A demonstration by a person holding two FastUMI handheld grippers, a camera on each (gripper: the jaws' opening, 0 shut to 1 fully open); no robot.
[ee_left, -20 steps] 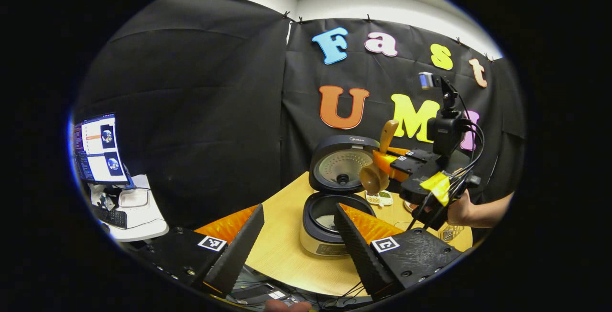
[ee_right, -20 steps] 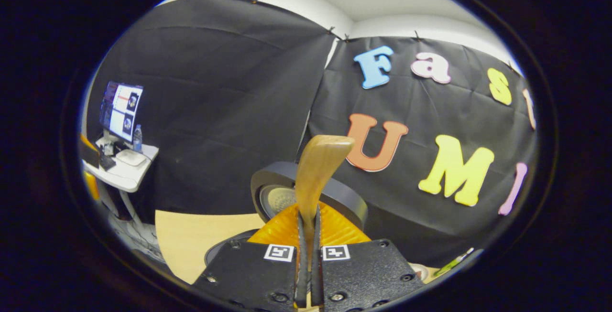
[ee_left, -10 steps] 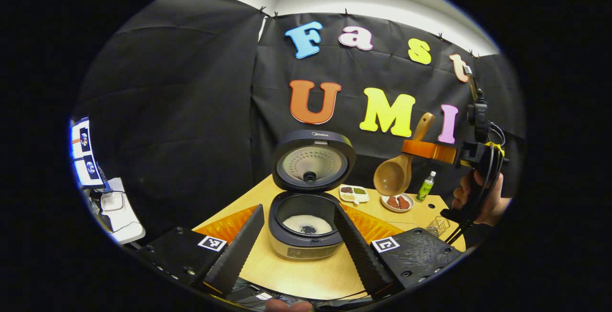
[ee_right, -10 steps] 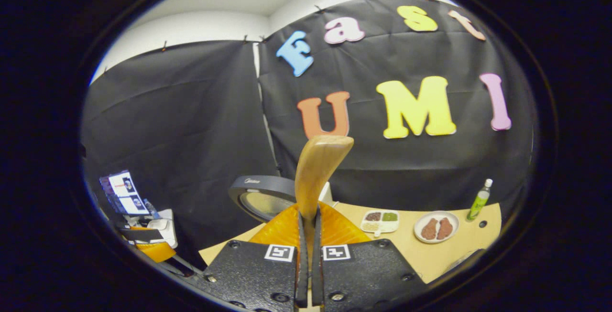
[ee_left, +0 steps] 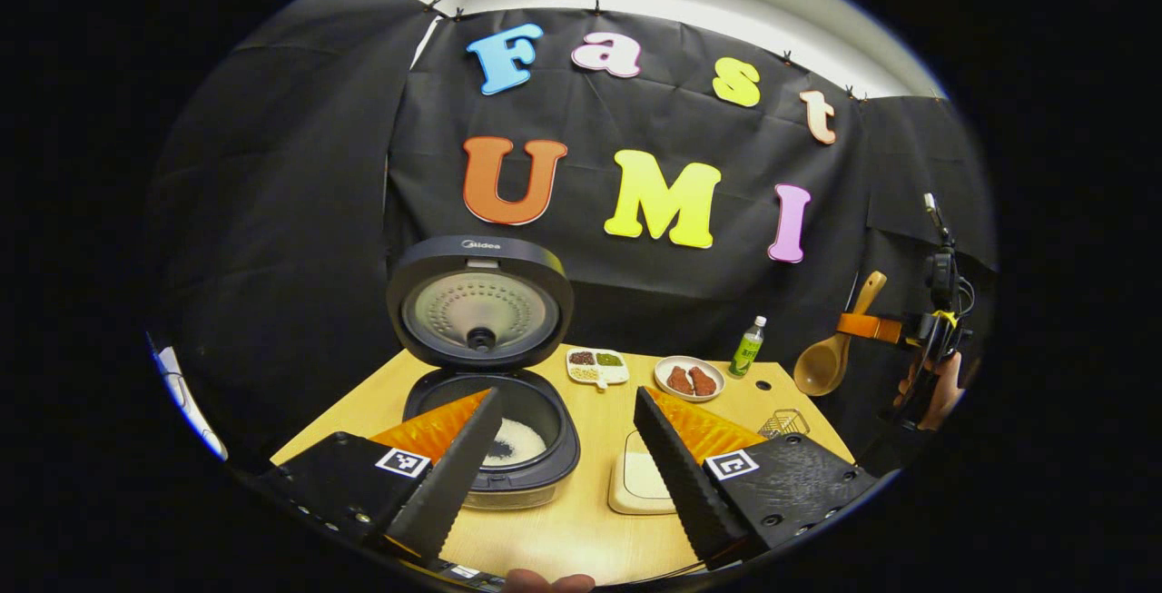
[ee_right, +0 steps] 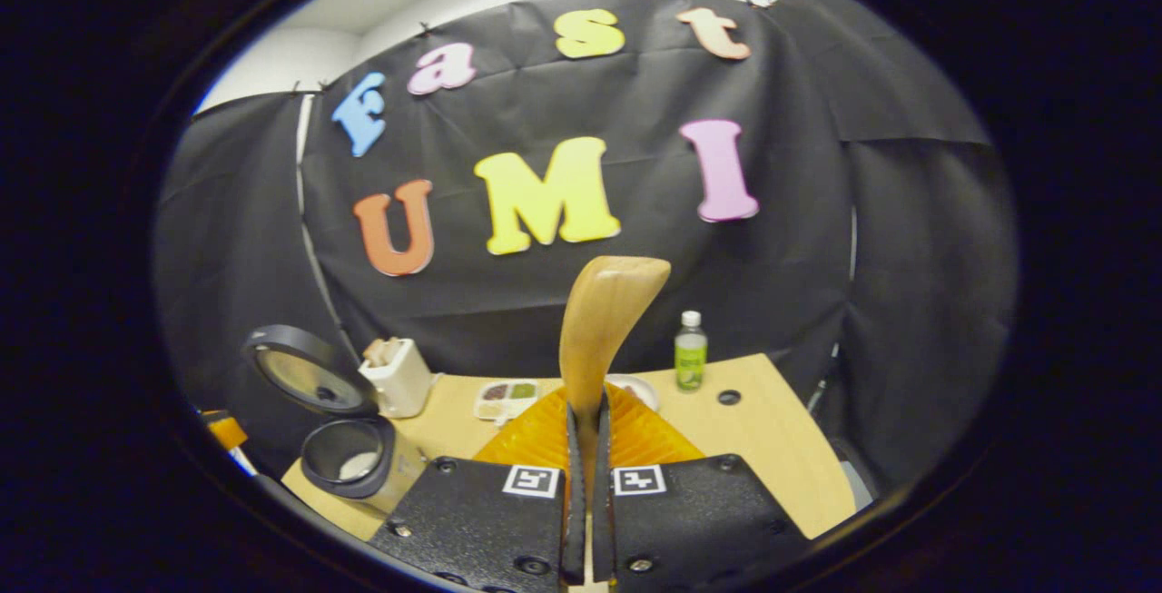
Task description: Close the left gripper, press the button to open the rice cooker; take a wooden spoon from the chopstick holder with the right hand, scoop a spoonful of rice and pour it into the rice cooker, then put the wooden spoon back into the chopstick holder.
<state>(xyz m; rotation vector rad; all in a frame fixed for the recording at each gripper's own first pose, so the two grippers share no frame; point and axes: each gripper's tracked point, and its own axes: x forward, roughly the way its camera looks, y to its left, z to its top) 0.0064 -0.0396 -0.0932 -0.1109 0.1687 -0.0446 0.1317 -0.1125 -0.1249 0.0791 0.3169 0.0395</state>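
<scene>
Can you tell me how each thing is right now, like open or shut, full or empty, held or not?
Rice cooker: lid up, open, rice inside.
Wooden spoon: held up off the table, bowl hanging down.
Right gripper: shut on the spoon's handle.
Left gripper: open, holding nothing.
Green bottle: standing upright, cap on.
Wire holder: on the table, spoon not in it.
</scene>
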